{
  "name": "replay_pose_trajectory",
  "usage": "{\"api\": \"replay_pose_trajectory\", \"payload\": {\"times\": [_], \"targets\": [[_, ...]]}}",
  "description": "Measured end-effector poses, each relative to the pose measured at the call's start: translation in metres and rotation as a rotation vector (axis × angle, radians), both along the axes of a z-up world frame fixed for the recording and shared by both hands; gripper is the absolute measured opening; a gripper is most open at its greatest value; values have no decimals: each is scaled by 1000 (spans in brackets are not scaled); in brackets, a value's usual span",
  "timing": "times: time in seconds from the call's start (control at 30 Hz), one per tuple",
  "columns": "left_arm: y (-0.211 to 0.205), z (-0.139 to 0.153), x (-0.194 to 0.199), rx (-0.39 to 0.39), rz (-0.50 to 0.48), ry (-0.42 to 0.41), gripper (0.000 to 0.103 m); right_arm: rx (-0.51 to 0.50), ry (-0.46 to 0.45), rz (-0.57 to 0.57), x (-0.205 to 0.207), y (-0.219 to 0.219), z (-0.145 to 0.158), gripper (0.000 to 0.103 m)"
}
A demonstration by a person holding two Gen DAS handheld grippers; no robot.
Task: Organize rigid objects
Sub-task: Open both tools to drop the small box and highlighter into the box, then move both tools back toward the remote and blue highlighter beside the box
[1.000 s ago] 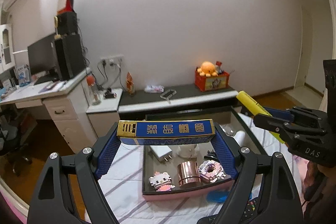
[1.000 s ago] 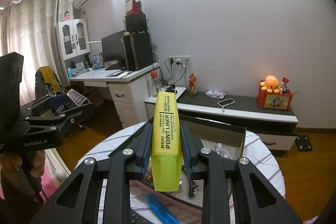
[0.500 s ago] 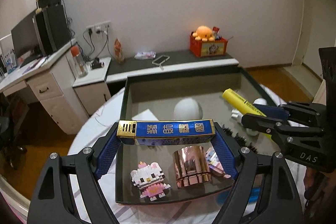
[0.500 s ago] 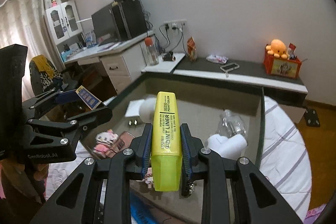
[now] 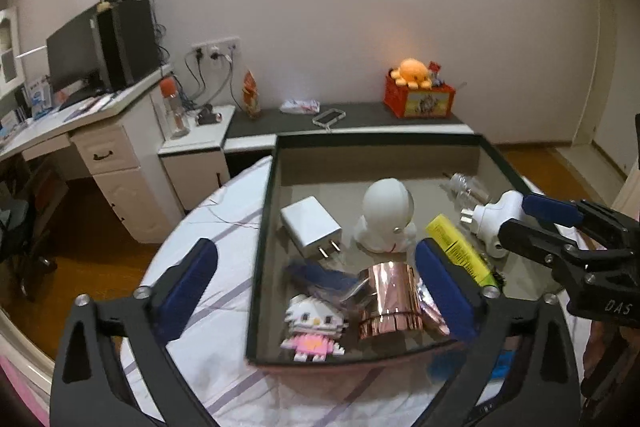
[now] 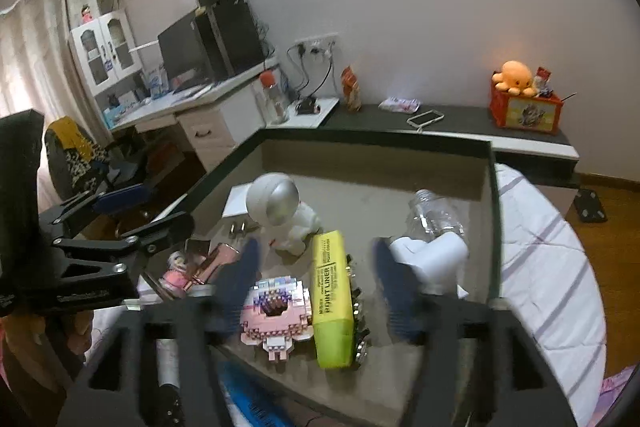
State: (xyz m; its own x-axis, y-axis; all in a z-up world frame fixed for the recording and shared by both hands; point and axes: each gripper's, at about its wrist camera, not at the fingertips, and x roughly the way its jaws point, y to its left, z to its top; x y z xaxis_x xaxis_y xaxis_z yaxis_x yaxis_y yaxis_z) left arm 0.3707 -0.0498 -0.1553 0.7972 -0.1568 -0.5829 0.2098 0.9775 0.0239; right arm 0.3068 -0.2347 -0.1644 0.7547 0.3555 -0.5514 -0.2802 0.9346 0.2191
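Both claws just opened wide, nothing gripped: L claw (image 5: 320,279), R claw (image 6: 316,279); yellow highlighter (image 6: 333,301) & blue box (image 5: 320,273) seen lying in tray (image 5: 262,227).

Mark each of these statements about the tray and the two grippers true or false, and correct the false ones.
1. The right gripper clamps the yellow highlighter. False: its jaws have just been opening and stand clear of the highlighter, which is in the dark-rimmed tray.
2. The left gripper is open with nothing between its pads. True.
3. The white astronaut figure is inside the tray. True.
4. The shiny copper-coloured cylinder is on the striped tablecloth. False: it is in the tray, beside the pink-and-white block cat figure.
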Motion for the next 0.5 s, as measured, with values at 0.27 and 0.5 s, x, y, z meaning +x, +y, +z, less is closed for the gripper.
{"api": "replay_pose_trajectory", "payload": {"times": [0.27,0.5], "targets": [[23,31,-64,-17,45,-145,103,-42,-129,-71,-58,6,35,86],[53,37,-138,-88,32,-290,103,-128,-323,-186,-131,17,53,103]]}}
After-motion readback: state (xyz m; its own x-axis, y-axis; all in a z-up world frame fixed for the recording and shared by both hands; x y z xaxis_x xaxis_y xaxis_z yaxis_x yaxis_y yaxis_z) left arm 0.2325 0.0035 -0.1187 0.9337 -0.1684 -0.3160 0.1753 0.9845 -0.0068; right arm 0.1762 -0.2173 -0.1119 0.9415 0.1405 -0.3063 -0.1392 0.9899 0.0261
